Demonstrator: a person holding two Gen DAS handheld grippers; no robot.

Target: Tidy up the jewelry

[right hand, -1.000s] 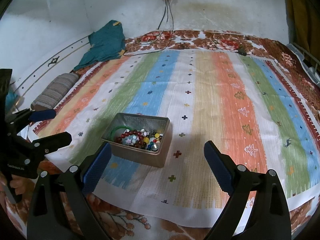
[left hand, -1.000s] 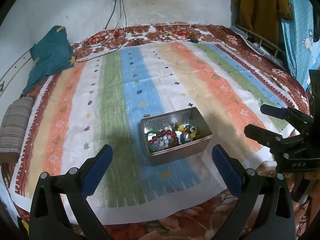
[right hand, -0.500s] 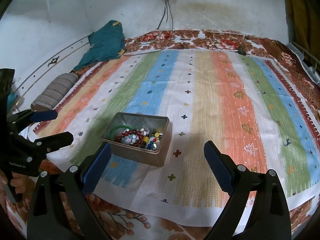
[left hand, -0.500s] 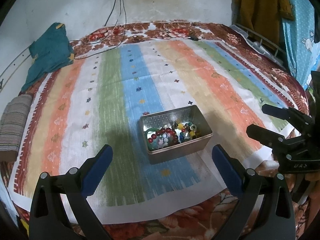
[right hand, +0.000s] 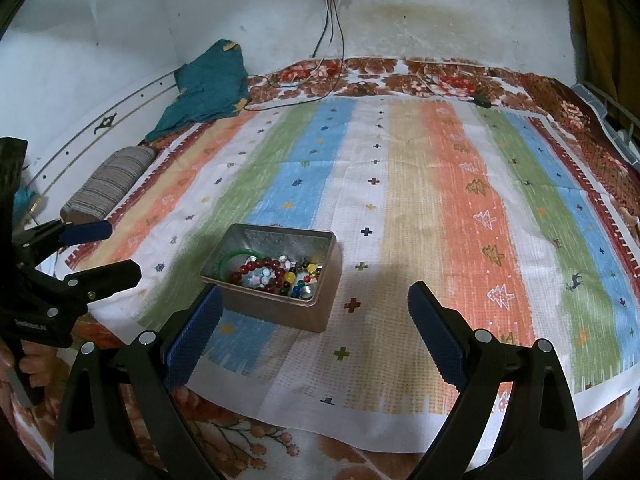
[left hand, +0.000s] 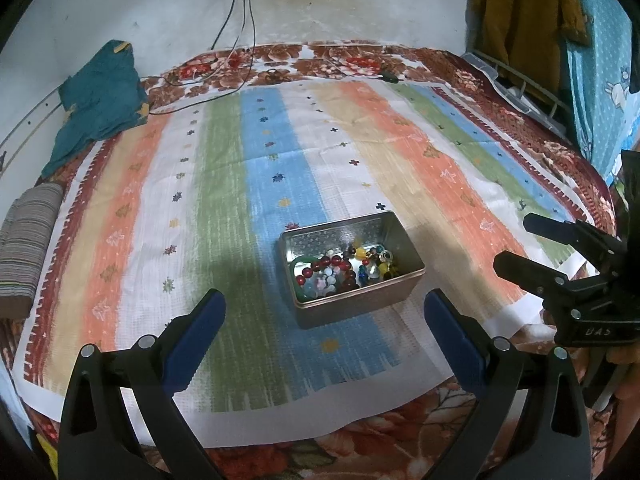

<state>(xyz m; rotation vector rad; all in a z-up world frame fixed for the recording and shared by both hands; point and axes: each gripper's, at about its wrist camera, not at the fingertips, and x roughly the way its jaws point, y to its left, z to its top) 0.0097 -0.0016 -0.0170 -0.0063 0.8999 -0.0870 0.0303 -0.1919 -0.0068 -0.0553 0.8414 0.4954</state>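
Both tools spread wide and empty: left tool, right tool, hovering over the near edge of the bed. Open metal tin sitting on the striped cloth, full of mixed beads and a green bangle, clear of either tool.
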